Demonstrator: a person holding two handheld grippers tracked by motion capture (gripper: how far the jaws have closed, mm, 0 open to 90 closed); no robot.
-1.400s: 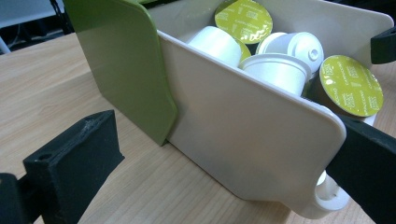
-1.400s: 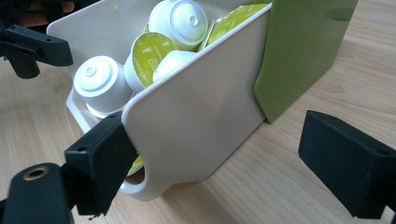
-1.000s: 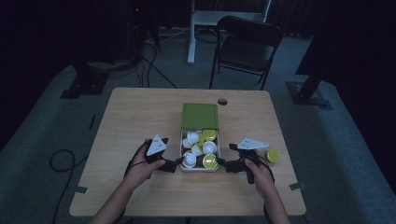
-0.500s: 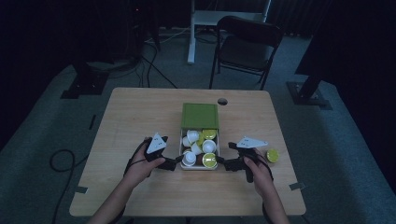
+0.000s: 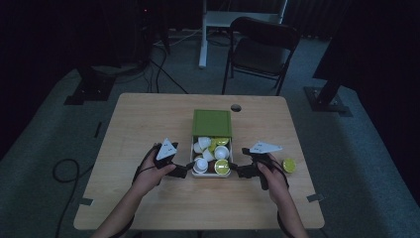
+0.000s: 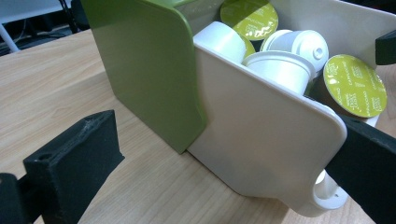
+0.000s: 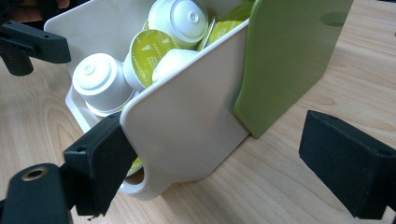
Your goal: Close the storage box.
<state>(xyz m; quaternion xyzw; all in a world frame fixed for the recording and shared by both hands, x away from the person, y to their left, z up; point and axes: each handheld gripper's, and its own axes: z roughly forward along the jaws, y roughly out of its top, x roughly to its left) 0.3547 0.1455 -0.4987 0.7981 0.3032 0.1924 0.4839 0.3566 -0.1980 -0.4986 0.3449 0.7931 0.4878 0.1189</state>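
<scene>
On the wooden table sat a white tray of coffee pods, partly drawn out of its green sleeve, near the middle and toward your edge. Over the last second very little had changed: the tray, the sleeve and the one loose green-topped pod at the right stayed put, and your two hands only settled a little closer to the tray's near corners. That suggested you were lining up to take hold of the tray rather than moving it yet. Your left gripper faced the tray's left wall, its jaws wide apart; in the left gripper view the white wall lay between them, with one jaw touching or almost touching the tray's near end and the other well clear over bare wood. Your right gripper mirrored it with jaws apart: in the right gripper view one jaw sat against the tray's rounded near corner, the other beyond the sleeve. White pods and green-lidded pods were heaped inside.
</scene>
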